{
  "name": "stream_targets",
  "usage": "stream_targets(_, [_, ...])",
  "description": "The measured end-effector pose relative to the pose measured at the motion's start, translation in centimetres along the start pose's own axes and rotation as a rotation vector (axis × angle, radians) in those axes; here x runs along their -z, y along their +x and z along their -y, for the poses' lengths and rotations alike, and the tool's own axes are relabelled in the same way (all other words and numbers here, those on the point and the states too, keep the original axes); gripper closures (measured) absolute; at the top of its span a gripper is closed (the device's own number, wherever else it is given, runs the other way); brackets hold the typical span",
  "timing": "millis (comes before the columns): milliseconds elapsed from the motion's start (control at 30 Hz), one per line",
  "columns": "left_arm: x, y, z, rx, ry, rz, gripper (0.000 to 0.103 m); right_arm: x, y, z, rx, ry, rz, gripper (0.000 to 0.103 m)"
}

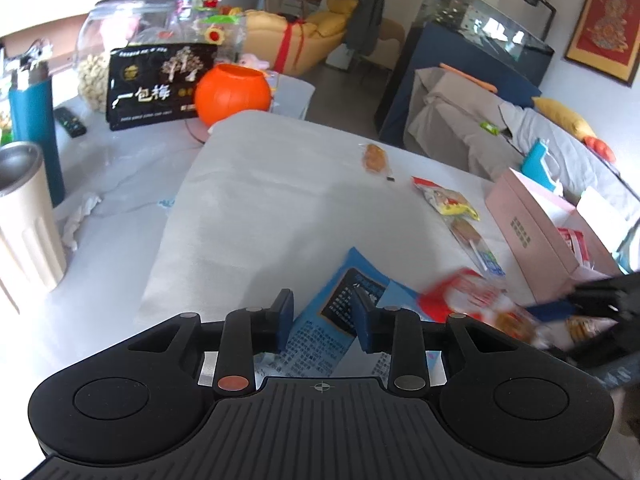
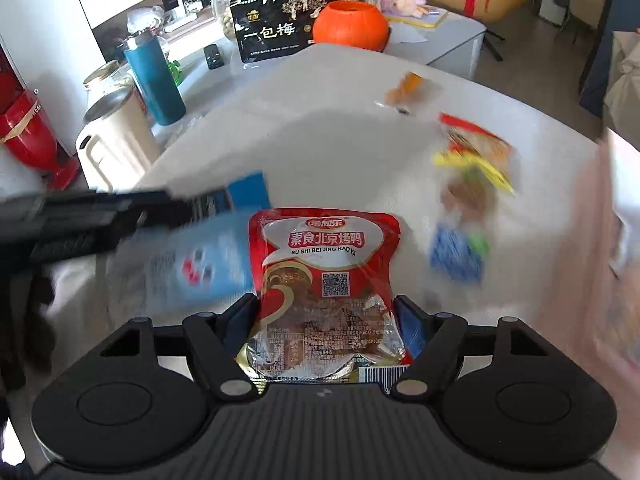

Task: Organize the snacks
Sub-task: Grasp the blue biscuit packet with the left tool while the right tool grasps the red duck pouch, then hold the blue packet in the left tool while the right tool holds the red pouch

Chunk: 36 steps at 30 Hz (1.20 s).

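Note:
My right gripper is shut on a red snack packet and holds it above the white table; it shows blurred in the left wrist view. My left gripper is open and empty just above a light blue snack packet that lies on the table, also seen in the right wrist view. A pink box stands open at the right. Loose snacks lie near it: a yellow-red packet, a brown snack in clear wrap and a small orange-brown one.
At the table's far left stand an orange pumpkin bowl, a black snack bag, a glass jar, a teal bottle, a beige cup and a remote. A grey sofa lies beyond the right edge.

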<state>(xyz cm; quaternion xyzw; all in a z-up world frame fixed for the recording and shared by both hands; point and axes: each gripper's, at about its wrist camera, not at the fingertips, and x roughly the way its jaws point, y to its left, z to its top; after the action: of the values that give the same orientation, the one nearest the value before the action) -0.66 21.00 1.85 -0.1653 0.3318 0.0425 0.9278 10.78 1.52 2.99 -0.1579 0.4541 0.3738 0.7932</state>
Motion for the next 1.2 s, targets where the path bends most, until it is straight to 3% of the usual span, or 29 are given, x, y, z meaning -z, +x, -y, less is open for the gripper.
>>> stream_targets(133, [0.1, -1.0, 0.8, 0.011, 0.053, 0.011, 0.068, 3.5, -3.4, 1.1, -0.029, 0.049, 0.037, 0.029])
stream_targets(300, [1.4, -1.6, 3.7, 0.042, 0.250, -0.087, 0.067, 6.6, -5.2, 2.5, 0.012, 0.083, 0.079, 0.028])
stream_targets(400, [2.2, -1.8, 5.8, 0.061, 0.356, -0.117, 0.067, 8.1, -4.9, 2.7, 0.050, 0.089, 0.080, 0.020])
stream_targets(500, [2.3, -1.4, 7.4, 0.077, 0.393, -0.140, 0.066, 9.5, -4.7, 3.0, 0.041, 0.098, 0.100, 0.015])
stream_targets(667, [2.5, -0.3, 9.5, -0.003, 0.470, -0.109, 0.062, 10.9, -4.7, 2.3, 0.094, 0.095, 0.150, 0.007])
stream_targets(733, [2.2, 0.0, 9.9, -0.023, 0.472, -0.102, 0.062, 11.6, -4.5, 2.0, 0.118, 0.091, 0.172, 0.000])
stream_targets(933, [2.0, -0.1, 9.8, -0.038, 0.445, -0.106, 0.064, 11.8, -4.3, 1.9, 0.136, 0.090, 0.173, 0.000])
stream_targets(1100, [2.3, -0.3, 10.3, -0.029, 0.453, -0.114, 0.065, 10.0, -4.2, 2.8, 0.067, 0.119, 0.149, 0.000])
stream_targets(1167, [2.4, -0.3, 10.4, -0.026, 0.452, -0.116, 0.064, 9.3, -3.7, 2.8, 0.077, 0.135, 0.148, 0.005])
stream_targets(1200, [2.4, -0.3, 10.4, -0.025, 0.451, -0.116, 0.064, 9.2, -3.7, 2.4, 0.097, 0.124, 0.151, 0.018])
